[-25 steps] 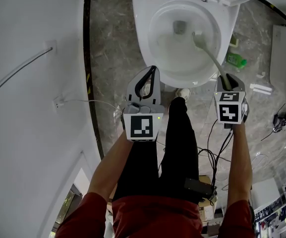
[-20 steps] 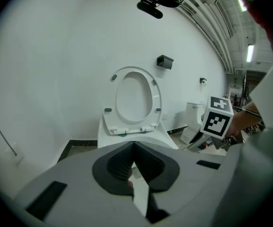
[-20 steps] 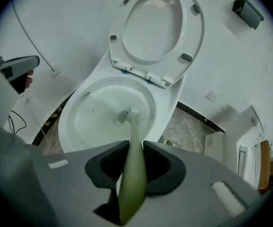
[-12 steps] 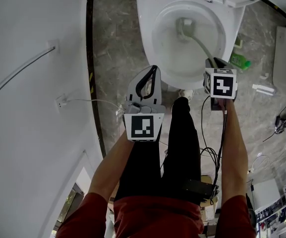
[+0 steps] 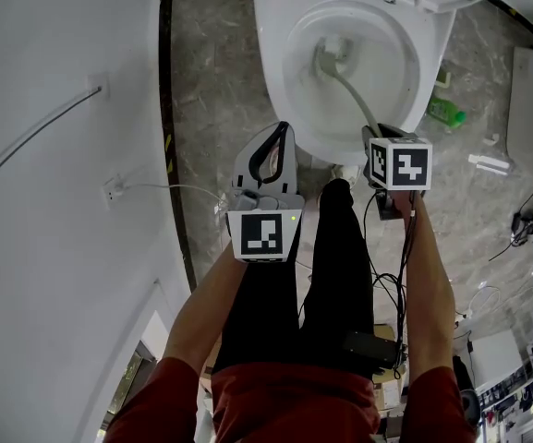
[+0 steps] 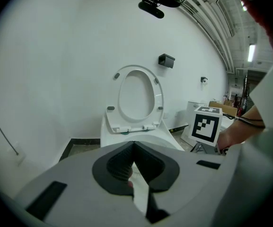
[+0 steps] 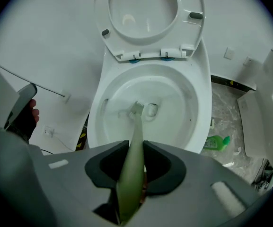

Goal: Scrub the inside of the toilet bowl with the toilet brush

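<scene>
While the scrubbing looks to be mid-stroke, we list the holdings from largest down. Item: white wall (image 5: 54, 201), smooth and matte, on the left of the head view. Item: floor (image 5: 211, 81), grey veined stone with a polished look. Item: toilet bowl (image 5: 273, 63), glossy white ceramic, oval, its basin open to us; its seat (image 7: 145, 13), a white plastic ring, stands tipped up against the wall behind. Item: left gripper (image 6: 134, 148), pale grey shell with ribbed dark pads, jaws brought together on nothing, held in front of the bowl's near rim and clear of it. Item: right gripper (image 7: 136, 150), same make, jaws clamped on the handle of the toilet brush (image 5: 351, 90). The brush is pale green, smooth plastic, slim and slightly curved; its long axis runs straight out from the right jaws, forward and down over the near rim, ending in a short bristled head (image 7: 136, 109) deep in the basin beside the drain opening. We judge that further strokes turn on this line: the right hand alone carries the brush and is the nearer to the basin, so sweeping means swinging that axis along the ceramic. Item: green bottle (image 5: 442, 112), small, on the floor just right of the bowl.
</scene>
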`<state>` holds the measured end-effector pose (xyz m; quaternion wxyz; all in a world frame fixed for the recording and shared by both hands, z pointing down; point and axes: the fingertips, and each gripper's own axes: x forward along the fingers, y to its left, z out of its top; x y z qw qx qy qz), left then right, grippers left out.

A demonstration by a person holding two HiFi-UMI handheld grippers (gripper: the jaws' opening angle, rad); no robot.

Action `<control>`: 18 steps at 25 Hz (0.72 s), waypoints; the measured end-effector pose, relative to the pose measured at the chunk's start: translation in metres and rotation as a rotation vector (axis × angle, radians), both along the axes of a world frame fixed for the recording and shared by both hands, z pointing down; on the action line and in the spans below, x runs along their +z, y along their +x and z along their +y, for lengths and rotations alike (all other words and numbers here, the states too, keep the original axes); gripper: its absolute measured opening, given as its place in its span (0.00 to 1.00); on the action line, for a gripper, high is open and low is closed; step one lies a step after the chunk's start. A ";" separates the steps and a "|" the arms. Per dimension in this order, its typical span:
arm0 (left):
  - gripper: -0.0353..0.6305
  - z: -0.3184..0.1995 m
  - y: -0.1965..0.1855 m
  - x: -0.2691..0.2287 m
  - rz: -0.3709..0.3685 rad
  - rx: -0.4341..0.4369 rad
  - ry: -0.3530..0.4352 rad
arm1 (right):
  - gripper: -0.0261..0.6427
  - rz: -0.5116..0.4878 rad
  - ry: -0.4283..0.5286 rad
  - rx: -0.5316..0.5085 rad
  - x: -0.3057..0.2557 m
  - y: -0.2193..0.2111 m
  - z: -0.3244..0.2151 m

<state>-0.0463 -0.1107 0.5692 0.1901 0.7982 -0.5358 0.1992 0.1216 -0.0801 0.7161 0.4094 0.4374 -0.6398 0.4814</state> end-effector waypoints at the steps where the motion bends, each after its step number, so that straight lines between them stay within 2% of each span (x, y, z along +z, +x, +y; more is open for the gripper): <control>1: 0.06 0.000 0.001 0.000 0.000 0.004 0.001 | 0.20 -0.005 -0.014 -0.006 -0.002 0.001 0.007; 5: 0.06 0.003 0.007 -0.002 0.002 0.021 0.002 | 0.20 -0.028 -0.049 -0.054 -0.006 0.008 0.037; 10: 0.06 0.004 0.013 -0.005 0.001 0.031 0.001 | 0.20 0.008 -0.076 -0.157 -0.017 0.029 0.066; 14: 0.06 0.006 0.018 -0.009 -0.005 0.043 0.001 | 0.20 0.073 -0.075 -0.257 -0.029 0.046 0.077; 18: 0.06 0.006 0.023 -0.017 -0.007 0.053 0.021 | 0.19 0.102 -0.069 -0.279 -0.040 0.056 0.079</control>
